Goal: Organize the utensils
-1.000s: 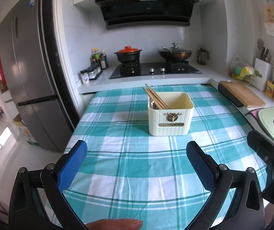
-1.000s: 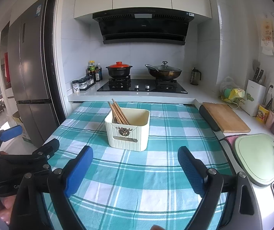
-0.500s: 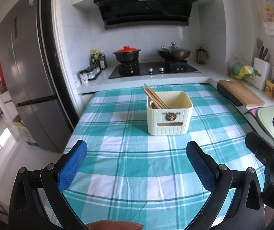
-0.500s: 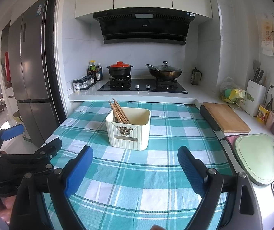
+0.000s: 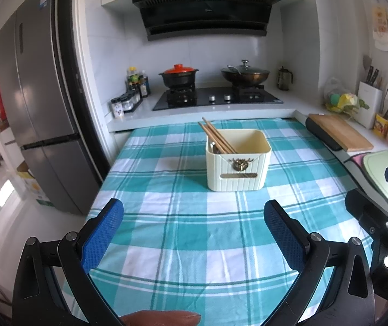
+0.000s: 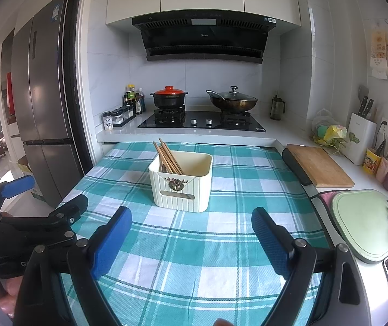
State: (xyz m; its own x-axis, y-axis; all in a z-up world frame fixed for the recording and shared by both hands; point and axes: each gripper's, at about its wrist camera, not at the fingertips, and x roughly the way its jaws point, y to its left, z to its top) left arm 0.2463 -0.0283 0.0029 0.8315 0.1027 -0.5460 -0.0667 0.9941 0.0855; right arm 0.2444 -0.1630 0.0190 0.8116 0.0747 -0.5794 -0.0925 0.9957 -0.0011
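Note:
A cream ribbed utensil holder [image 5: 238, 161] stands on the teal checked tablecloth [image 5: 188, 231]; it also shows in the right wrist view [image 6: 181, 180]. Wooden chopsticks [image 5: 215, 135] lean in its left side [image 6: 169, 157], with a metal utensil partly hidden beside them. My left gripper [image 5: 194, 222] is open and empty, held back from the holder above the cloth. My right gripper [image 6: 191, 229] is open and empty, also short of the holder. Each gripper shows at the edge of the other's view.
A hob with a red-lidded pot [image 5: 179, 77] and a wok [image 5: 245, 74] lies behind the table. A wooden cutting board [image 6: 319, 165] and a green board [image 6: 365, 224] are on the right counter. A fridge [image 5: 39, 108] stands at the left.
Both grippers have drifted slightly; the holder sits a little lower and nearer in both views. Both stay open and empty.

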